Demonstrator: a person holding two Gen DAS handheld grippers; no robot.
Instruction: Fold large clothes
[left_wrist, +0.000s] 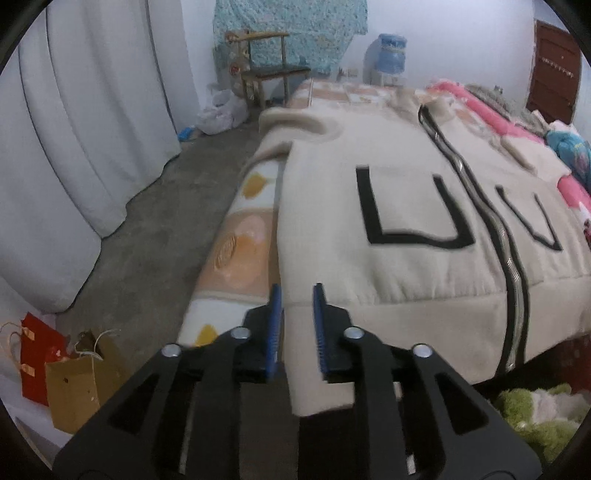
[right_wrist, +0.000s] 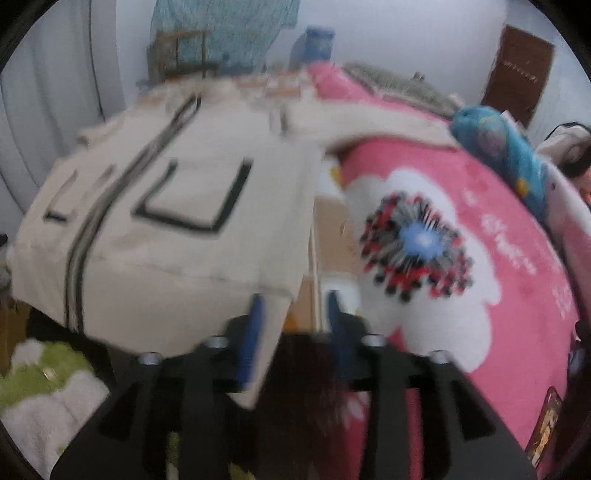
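A large beige zip-up jacket (left_wrist: 402, 206) with black pocket outlines lies spread on the bed, its hem hanging over the near edge. My left gripper (left_wrist: 297, 295) is open around the jacket's lower left hem corner, which hangs between the blue pads (left_wrist: 275, 328). In the blurred right wrist view the jacket (right_wrist: 177, 206) fills the left half. My right gripper (right_wrist: 295, 302) is open at the jacket's lower right hem corner; the cloth lies against the left pad (right_wrist: 253, 332).
The bed has a pink flower blanket (right_wrist: 461, 229) and an orange patterned sheet (left_wrist: 240, 240). White curtains (left_wrist: 92, 129), paper bags (left_wrist: 70, 380), a wooden chair (left_wrist: 273, 70) and a water dispenser (left_wrist: 388, 59) stand around. A green-white plush rug (right_wrist: 44, 391) lies below.
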